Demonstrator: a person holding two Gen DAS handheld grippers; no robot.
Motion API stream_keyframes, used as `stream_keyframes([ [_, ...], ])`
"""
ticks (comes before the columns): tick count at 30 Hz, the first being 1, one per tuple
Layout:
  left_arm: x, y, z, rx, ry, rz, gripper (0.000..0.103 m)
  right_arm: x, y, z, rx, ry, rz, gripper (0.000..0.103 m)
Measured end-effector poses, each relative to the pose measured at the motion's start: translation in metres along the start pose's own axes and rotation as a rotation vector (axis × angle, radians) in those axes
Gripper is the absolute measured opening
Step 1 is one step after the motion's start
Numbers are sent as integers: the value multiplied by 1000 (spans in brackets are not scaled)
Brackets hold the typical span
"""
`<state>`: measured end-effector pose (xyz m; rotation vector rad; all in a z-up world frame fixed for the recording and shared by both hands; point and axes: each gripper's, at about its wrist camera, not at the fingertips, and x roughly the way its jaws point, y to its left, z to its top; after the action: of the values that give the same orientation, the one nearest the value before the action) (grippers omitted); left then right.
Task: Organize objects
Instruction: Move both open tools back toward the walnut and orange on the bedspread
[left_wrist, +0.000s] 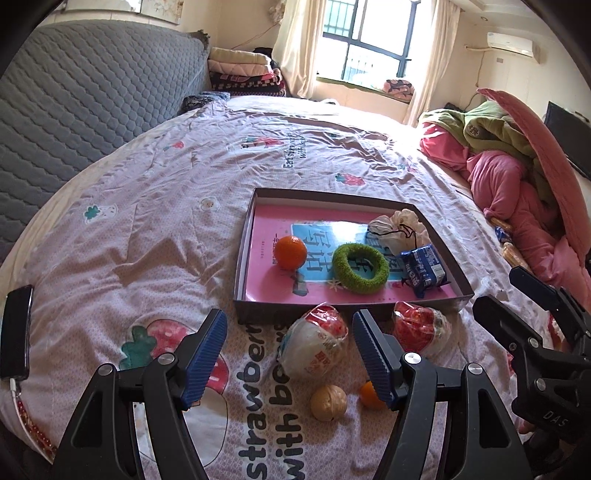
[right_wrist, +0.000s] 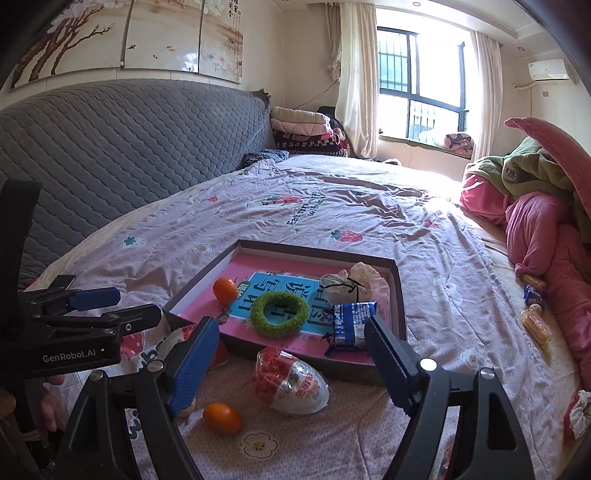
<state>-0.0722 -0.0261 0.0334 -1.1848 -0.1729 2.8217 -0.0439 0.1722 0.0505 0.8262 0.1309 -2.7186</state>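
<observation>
A wide bed (left_wrist: 155, 192) covered by a pale lilac quilt printed with strawberries carries a shallow dark cardboard tray (left_wrist: 243, 254). Just in front of the tray lie two egg-shaped red-and-white plastic packets (left_wrist: 317, 343) (left_wrist: 421, 326), a tan walnut (left_wrist: 328, 402) and a small orange fruit (right_wrist: 221, 418). A black phone (left_wrist: 16, 332) lies at the quilt's left edge; crumpled pink and green bedding (left_wrist: 509, 173) is heaped on the right.

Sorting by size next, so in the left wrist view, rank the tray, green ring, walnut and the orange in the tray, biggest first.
1. Tray
2. Green ring
3. Orange and walnut: they look about alike, and the walnut lies nearer the camera, so I will not rank them.
</observation>
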Motion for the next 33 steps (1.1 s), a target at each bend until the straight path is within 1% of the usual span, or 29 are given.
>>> stream_keyframes([
  [7, 0, 4, -15, 23, 21, 4, 72, 4, 10, -14, -2, 52, 2, 81],
  [12, -1, 4, -24, 29, 38, -14, 72, 3, 17, -24, -13, 83, -3, 81],
  [22, -7, 1, -37, 47, 56, -29, 72, -5, 25, -33, -28, 111, -29, 81],
  [25, -8, 1, -39, 46, 64, -46, 72, -7, 26, -34, -29, 112, -33, 80],
  [33, -5, 4, -52, 79, 101, -31, 72, -8, 33, -39, -42, 128, -32, 80],
])
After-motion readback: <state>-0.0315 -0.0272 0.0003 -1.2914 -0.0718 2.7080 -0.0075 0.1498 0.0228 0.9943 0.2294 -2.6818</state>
